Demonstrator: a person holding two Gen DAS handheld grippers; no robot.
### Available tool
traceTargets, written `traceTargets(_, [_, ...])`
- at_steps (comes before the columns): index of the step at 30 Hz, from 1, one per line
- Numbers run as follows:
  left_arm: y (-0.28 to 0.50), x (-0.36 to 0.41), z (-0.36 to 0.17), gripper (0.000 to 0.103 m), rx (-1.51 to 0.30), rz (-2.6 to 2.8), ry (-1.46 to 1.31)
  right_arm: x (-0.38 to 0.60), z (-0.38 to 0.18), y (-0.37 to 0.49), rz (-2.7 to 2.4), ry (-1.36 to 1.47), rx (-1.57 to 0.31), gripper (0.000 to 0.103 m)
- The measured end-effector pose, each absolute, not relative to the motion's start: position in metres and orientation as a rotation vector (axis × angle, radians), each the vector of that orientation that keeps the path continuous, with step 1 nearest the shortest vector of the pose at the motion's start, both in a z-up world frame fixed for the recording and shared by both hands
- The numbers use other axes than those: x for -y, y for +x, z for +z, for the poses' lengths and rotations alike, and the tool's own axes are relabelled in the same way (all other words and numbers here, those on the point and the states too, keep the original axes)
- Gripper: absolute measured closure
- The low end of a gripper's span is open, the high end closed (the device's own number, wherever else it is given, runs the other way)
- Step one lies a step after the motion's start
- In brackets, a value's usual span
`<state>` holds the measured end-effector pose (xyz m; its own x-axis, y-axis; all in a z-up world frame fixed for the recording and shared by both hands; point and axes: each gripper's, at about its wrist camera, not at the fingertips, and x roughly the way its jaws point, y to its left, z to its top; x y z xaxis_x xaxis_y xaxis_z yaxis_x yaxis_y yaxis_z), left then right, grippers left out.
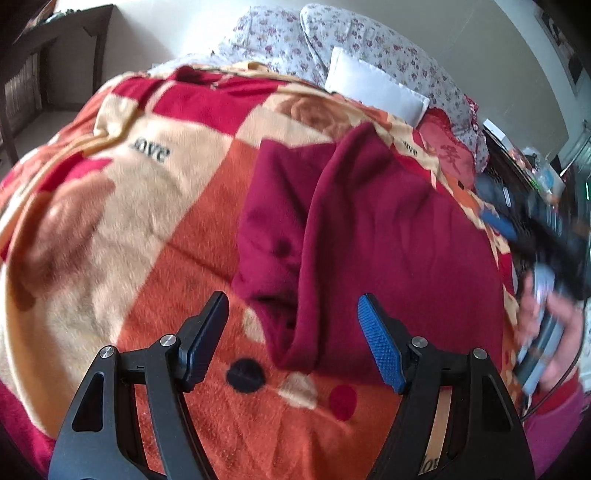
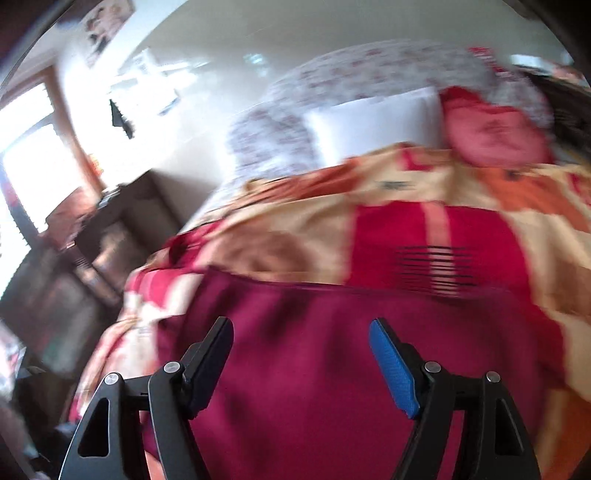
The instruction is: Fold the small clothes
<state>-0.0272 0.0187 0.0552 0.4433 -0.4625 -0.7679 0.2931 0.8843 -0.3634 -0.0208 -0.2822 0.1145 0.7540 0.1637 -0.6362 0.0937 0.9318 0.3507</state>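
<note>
A dark maroon fleece garment [image 1: 373,236] lies on a patterned blanket [image 1: 147,221], its right part folded over the left, with a rolled edge near me. My left gripper [image 1: 293,317] is open and empty, just above the garment's near edge. In the right wrist view, which is blurred, the same garment [image 2: 314,350] fills the lower frame. My right gripper [image 2: 301,343] is open and empty above it. The right gripper also shows blurred in the left wrist view [image 1: 546,236], held by a hand at the garment's right side.
The blanket covers a bed. A white pillow [image 1: 373,86], a floral quilt [image 1: 332,33] and a red cushion [image 1: 448,151] lie at the head. Dark wooden furniture [image 1: 48,55] stands left of the bed. Cluttered items [image 1: 535,166] sit at the right.
</note>
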Motion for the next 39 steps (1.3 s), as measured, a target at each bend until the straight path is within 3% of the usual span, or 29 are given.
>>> traceTargets(9, [-0.02,-0.032,0.035,0.03,-1.017,-0.506,-0.21,0.181,0.091,0.084,0.076,0.38,-0.87,0.028])
traceTargets(11, [-0.017,-0.033,0.032,0.03,-1.01,-0.5,-0.224,0.174,0.08,0.096,0.046,0.357,-0.907,0.034])
traceTargets(13, [-0.013,-0.031,0.029,0.03,-1.014,-0.511,-0.235,0.173,0.068,0.105,-0.009,0.314,-0.954,0.065])
traceTargets(14, [-0.013,-0.029,0.027,0.032,-1.019,-0.523,-0.235,0.176,0.064,0.107,0.003,0.321,-0.952,0.068])
traceTargets(15, [-0.013,-0.028,0.026,0.038,-1.02,-0.531,-0.224,0.179,0.065,0.107,0.018,0.339,-0.948,0.076])
traceTargets(16, [-0.013,-0.024,0.026,0.055,-1.022,-0.555,-0.2,0.181,0.065,0.104,0.029,0.351,-0.948,0.09])
traceTargets(17, [-0.013,-0.02,0.028,0.063,-1.03,-0.582,-0.178,0.181,0.071,0.102,0.042,0.354,-0.942,0.092])
traceTargets(20, [-0.016,-0.025,0.036,0.072,-1.001,-0.597,-0.182,0.171,0.087,0.099,0.085,0.324,-0.903,0.093])
traceTargets(29, [-0.015,-0.032,0.035,0.074,-1.024,-0.565,-0.193,0.153,0.066,0.112,0.119,0.325,-0.894,0.093])
traceTargets(30, [-0.015,-0.032,0.036,0.074,-1.025,-0.563,-0.194,0.154,0.071,0.107,0.126,0.328,-0.889,0.089])
traceTargets(33, [-0.015,-0.03,0.038,0.074,-1.024,-0.553,-0.185,0.159,0.089,0.086,0.162,0.321,-0.861,0.058])
traceTargets(39, [-0.017,-0.025,0.042,0.074,-0.996,-0.529,-0.142,0.167,0.103,0.049,0.086,0.195,-0.802,0.058])
